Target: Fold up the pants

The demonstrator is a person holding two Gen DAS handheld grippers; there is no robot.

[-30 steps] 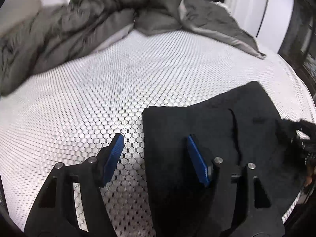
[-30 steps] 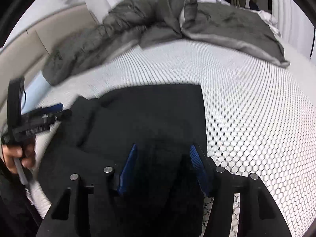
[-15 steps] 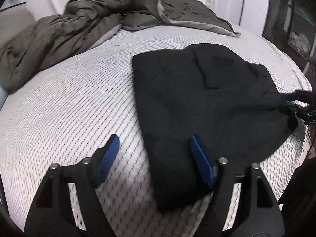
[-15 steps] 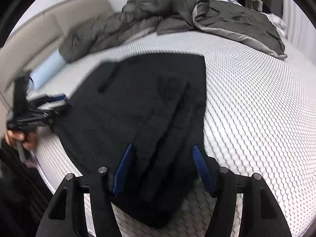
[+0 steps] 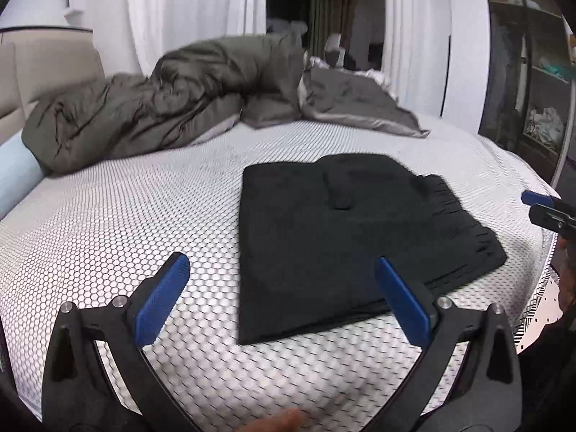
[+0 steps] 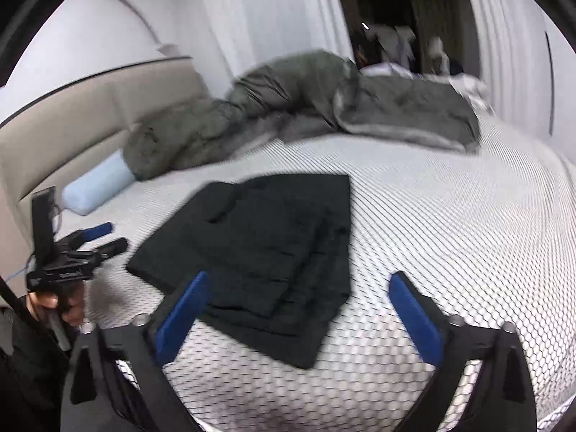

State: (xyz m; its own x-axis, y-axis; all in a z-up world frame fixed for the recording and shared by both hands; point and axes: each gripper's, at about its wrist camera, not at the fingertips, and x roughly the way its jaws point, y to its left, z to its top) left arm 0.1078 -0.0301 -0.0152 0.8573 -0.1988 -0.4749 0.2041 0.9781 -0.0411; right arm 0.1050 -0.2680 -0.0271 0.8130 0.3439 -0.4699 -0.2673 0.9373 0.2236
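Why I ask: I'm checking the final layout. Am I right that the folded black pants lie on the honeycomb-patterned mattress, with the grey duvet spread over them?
Not quite. The black pants do lie folded on the mattress, but the grey duvet is bunched up at the far side, apart from them, not over them. The left wrist view shows this.

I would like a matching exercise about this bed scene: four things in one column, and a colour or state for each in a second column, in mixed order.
Things:
1. pants
2. duvet
3. bolster
4. left gripper

Descriptions:
a. light blue, beside the headboard
b. black, folded flat on the mattress
c. jaws opening, nothing between them
d. grey-green, crumpled at the far side of the bed

Pairs: 1-b, 2-d, 3-a, 4-c
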